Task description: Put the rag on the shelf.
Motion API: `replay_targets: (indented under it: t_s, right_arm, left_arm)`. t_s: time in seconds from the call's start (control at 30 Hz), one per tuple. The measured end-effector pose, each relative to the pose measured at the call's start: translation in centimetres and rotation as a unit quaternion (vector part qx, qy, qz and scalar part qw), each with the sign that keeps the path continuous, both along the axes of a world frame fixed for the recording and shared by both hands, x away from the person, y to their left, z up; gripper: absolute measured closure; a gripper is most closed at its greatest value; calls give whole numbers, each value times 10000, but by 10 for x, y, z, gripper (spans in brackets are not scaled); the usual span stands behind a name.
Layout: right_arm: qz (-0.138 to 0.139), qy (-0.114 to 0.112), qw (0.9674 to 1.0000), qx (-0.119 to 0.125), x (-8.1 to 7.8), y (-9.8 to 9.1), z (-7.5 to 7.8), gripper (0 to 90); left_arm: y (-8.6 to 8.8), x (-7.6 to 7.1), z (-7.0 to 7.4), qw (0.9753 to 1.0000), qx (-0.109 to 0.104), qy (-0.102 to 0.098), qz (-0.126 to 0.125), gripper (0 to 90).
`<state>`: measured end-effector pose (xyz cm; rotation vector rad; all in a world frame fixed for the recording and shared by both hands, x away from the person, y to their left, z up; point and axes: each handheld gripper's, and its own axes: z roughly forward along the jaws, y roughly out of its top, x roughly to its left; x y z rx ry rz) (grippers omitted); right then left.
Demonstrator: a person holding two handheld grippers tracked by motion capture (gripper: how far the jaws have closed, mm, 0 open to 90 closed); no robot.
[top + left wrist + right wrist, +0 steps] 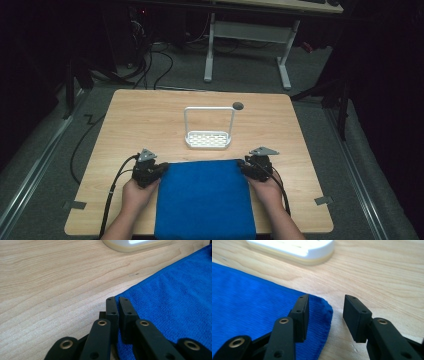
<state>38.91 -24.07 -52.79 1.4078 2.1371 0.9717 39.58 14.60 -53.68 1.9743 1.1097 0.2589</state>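
Note:
A blue cloth (pixel 204 197) lies flat on the near half of the wooden table (pixel 150 115) and hangs over its front edge. My left gripper (pixel 159 170) is at the cloth's far left corner. In the left gripper view its jaws (pixel 117 300) stand almost together, pinching the corner of the cloth (pixel 175 295). My right gripper (pixel 243 165) is at the far right corner. There its jaws (pixel 325 301) stand apart, with the rounded corner of the cloth (pixel 249 300) lying on the table between them, untouched by the right pad.
A white slotted tray with a tall wire handle (pixel 207 139) stands just beyond the cloth, mid-table; its base shows in both gripper views (pixel 130 245) (pixel 294 248). A small dark disc (pixel 238 105) lies behind it. A white desk frame (pixel 247 40) stands beyond the table.

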Motion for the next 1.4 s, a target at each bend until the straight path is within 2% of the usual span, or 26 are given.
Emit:
replay_targets:
  t_s: [0.03,0.13,0.2,0.23,0.33,0.47,0.5,0.53,0.57,0.63,0.67,0.7,0.77,0.83,0.97,1.0,1.07,1.1,1.17,1.23,1.27,1.33,1.37,1.4]
  right_arm:
    - [18,-1,10000,-87,-1,1,-1,580]
    - [49,17,10000,-11,-1,1,-2,612]
    - [124,-42,9999,-77,-2,3,-2,647]
    - [205,-110,9996,-180,-4,7,-3,704]
    - [307,-114,9993,-168,-5,9,-3,844]
    - [374,-213,9988,-254,-7,13,-3,877]
    - [388,-267,9986,-238,-9,13,-2,877]
    - [388,-267,9986,-238,-9,13,-2,877]
    - [384,-373,9985,-141,-12,12,2,878]
    - [383,-434,9983,-85,-14,12,5,878]
    - [413,-539,9977,-12,-17,11,9,878]
    - [413,-539,9977,-12,-17,11,9,878]
    - [433,-719,9965,10,-23,11,15,878]
    - [427,-788,9960,21,-25,10,17,879]
    - [414,-951,9944,216,-33,7,26,878]
    - [426,-1046,9930,341,-37,5,31,878]
    - [444,-1184,9911,406,-42,4,38,878]
    - [444,-1184,9911,406,-42,4,38,878]
    - [439,-1397,9881,461,-48,3,48,878]
    - [441,-1465,9871,469,-49,3,50,878]
    - [428,-1584,9853,484,-51,3,53,878]
    - [426,-1639,9844,484,-52,2,55,878]
    - [411,-1730,9829,473,-54,2,60,878]
    - [411,-1730,9829,473,-54,2,60,878]
  left_arm:
    - [0,0,0,10000,-8,5,0,869]
    - [0,0,0,10000,8,-7,2,870]
    - [0,0,0,10000,26,-18,5,870]
    - [0,0,0,10000,23,-15,15,869]
    - [-1,-1,0,10000,46,-27,21,870]
    - [1,-2,1,10000,-1,-67,-19,877]
    - [3,-3,3,9998,-102,-167,-2,878]
    - [3,-3,3,9998,-102,-167,-2,878]
    - [4,-4,3,9997,-159,-186,11,878]
    - [5,-6,5,9994,-230,-241,21,878]
    - [6,-9,8,9992,-215,-338,1,878]
    - [6,-9,8,9992,-215,-338,1,878]
    - [6,-13,13,9986,-296,-429,-13,878]
    - [6,-16,17,9978,-373,-553,-15,878]
    - [7,-23,26,9960,-522,-725,-6,877]
    - [7,-27,32,9946,-622,-826,-6,877]
    - [7,-30,39,9931,-679,-954,-29,877]
    - [7,-30,39,9931,-679,-954,-29,877]
    - [7,-36,50,9905,-743,-1156,-42,877]
    - [6,-38,54,9895,-745,-1234,-39,877]
    - [6,-41,61,9877,-783,-1351,-44,877]
    - [6,-43,64,9868,-809,-1405,-41,877]
    - [6,-46,70,9845,-854,-1530,-33,877]
    - [6,-46,70,9845,-854,-1530,-33,878]
